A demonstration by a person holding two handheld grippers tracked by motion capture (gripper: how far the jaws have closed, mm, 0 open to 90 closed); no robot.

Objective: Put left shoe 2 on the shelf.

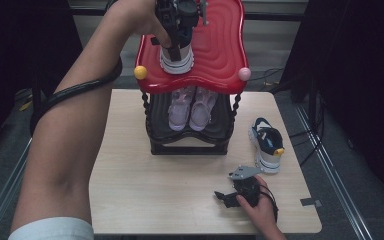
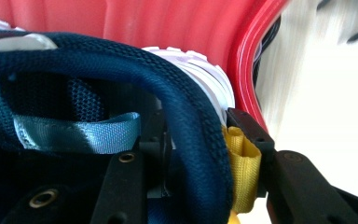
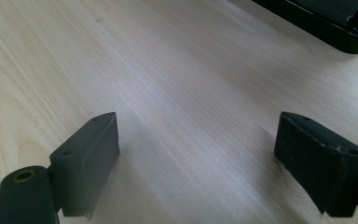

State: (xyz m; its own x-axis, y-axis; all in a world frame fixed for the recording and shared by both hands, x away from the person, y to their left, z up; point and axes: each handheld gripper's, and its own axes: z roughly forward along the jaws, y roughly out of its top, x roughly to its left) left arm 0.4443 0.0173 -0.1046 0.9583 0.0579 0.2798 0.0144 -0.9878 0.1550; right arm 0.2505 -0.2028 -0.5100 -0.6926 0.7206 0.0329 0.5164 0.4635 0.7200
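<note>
— Firstly, item one: what is sitting between the left gripper [image 1: 180,31] jaws?
— Heel collar and yellow pull tab [image 2: 243,169] of a navy sneaker [image 1: 176,56], which is standing on the red top shelf [image 1: 220,50]; the jaws are straddling it, whether pressing I cannot tell.
— And the right gripper [image 3: 196,154]?
— Jaws gaping wide, lying low over the table [image 1: 180,200], holding nothing.

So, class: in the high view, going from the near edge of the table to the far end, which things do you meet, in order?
Right gripper resting on the table → navy and white sneaker → pair of pink sandals on the rack's lower shelf → sneaker on the red top shelf, with the left gripper at its collar.
</note>
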